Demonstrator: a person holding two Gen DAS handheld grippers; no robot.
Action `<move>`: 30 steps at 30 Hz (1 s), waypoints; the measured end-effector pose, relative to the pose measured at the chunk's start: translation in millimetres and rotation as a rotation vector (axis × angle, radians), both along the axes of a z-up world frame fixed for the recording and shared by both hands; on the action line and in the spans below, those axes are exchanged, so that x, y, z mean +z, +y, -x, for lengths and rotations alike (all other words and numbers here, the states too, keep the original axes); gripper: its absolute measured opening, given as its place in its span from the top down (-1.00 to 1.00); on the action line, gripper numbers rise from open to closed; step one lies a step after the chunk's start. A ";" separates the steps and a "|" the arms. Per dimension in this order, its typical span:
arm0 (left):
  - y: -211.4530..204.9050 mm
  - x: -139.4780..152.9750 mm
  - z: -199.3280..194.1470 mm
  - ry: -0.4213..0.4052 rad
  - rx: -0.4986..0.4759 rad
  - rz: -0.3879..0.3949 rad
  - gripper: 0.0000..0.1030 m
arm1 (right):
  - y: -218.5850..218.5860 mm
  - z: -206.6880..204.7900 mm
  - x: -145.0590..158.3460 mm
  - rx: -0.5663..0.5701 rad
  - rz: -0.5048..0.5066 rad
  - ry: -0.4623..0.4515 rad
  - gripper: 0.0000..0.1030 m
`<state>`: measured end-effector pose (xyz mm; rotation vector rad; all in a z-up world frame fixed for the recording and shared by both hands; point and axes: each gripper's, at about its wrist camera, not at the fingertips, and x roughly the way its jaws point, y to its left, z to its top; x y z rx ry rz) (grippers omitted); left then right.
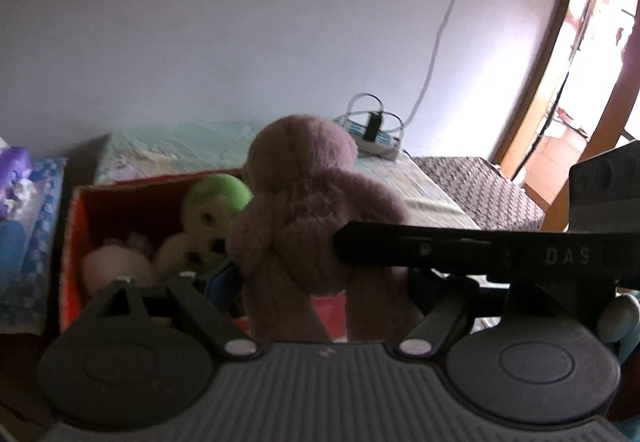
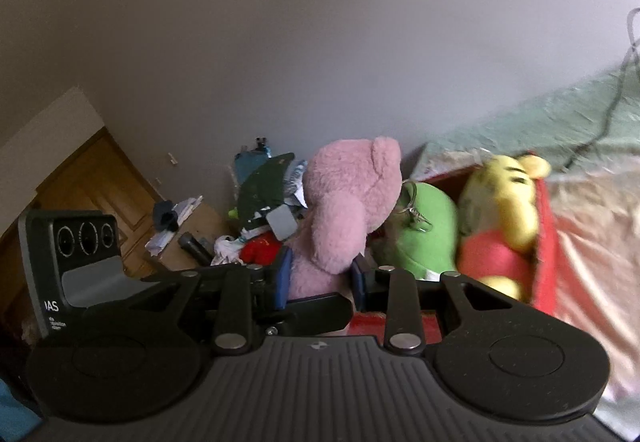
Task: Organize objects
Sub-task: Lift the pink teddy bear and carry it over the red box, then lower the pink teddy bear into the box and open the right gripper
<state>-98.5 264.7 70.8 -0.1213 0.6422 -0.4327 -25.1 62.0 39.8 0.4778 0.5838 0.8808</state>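
Observation:
A pink plush bear [image 2: 344, 209] is held upright between the blue pads of my right gripper [image 2: 322, 278], which is shut on its lower body. The bear also fills the middle of the left wrist view [image 1: 304, 209]. My left gripper [image 1: 296, 282] sits around the bear's lower body; its fingertips are hidden by the plush and by the right gripper's body [image 1: 480, 250] crossing in front. Behind stands a red box [image 1: 76, 242] holding a green plush [image 1: 216, 197], a yellow plush in red [image 2: 504, 226] and others.
The box rests on a bed with a pale green cover [image 1: 180, 145]. A white power strip with cables [image 1: 372, 129] lies on the bed's far side. A cluttered pile [image 2: 256, 209] and a wooden door [image 2: 92, 185] are at left. A doorway [image 1: 580, 81] is at right.

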 end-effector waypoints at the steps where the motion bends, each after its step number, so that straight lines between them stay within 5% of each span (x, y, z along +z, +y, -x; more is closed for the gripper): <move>1: 7.1 1.4 -0.2 -0.006 0.009 0.001 -0.60 | 7.8 -3.0 1.6 0.008 -0.001 -0.007 0.37; 10: 65.1 1.9 -15.3 -0.033 0.092 0.009 -0.60 | 61.8 -33.6 2.5 0.046 0.022 -0.029 0.39; 23: 87.4 -62.2 -70.3 0.093 0.132 0.054 -0.61 | 91.6 -69.5 -39.4 -0.023 0.153 0.034 0.44; 30: 85.7 -84.3 -89.9 0.124 0.156 -0.011 -0.61 | 112.1 -82.5 -52.8 -0.044 0.260 -0.009 0.50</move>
